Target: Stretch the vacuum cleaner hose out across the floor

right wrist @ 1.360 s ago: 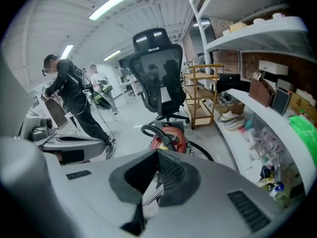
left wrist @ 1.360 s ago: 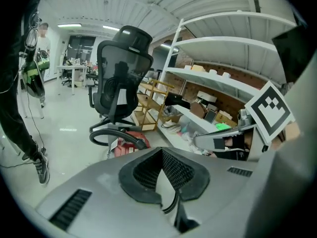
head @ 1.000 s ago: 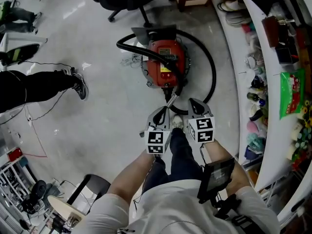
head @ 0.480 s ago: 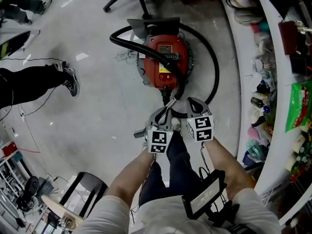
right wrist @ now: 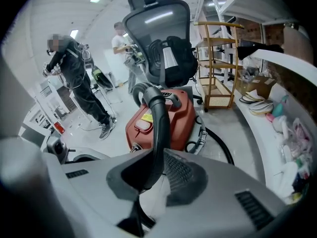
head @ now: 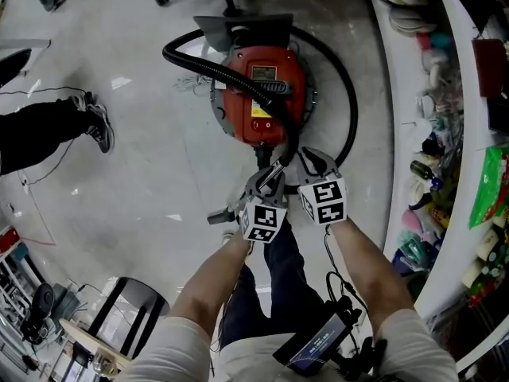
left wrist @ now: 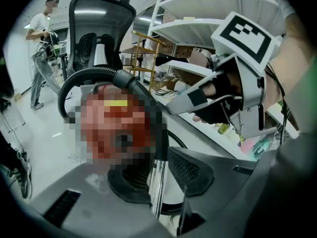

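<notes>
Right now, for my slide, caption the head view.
Jaws just opening, the left tool straddles the red vacuum cleaner's metal tube, the right tool its black hose.

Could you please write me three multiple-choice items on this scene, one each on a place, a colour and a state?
1. Where does the vacuum stand?
A. On the floor
B. On a shelf
C. On the office chair

2. What colour is the vacuum's body?
A. Blue
B. Red
C. Yellow

3. How does the hose lie?
A. Stretched straight across the floor
B. Curled round the vacuum
C. Hung over the chair

Answers:
1 A: the head view shows the vacuum on the floor, in front of the person.
2 B: its body is red in the head view and the right gripper view.
3 B: the black hose crosses the top of the vacuum and loops round its side in the head view, so it is not yet stretched out.
</notes>
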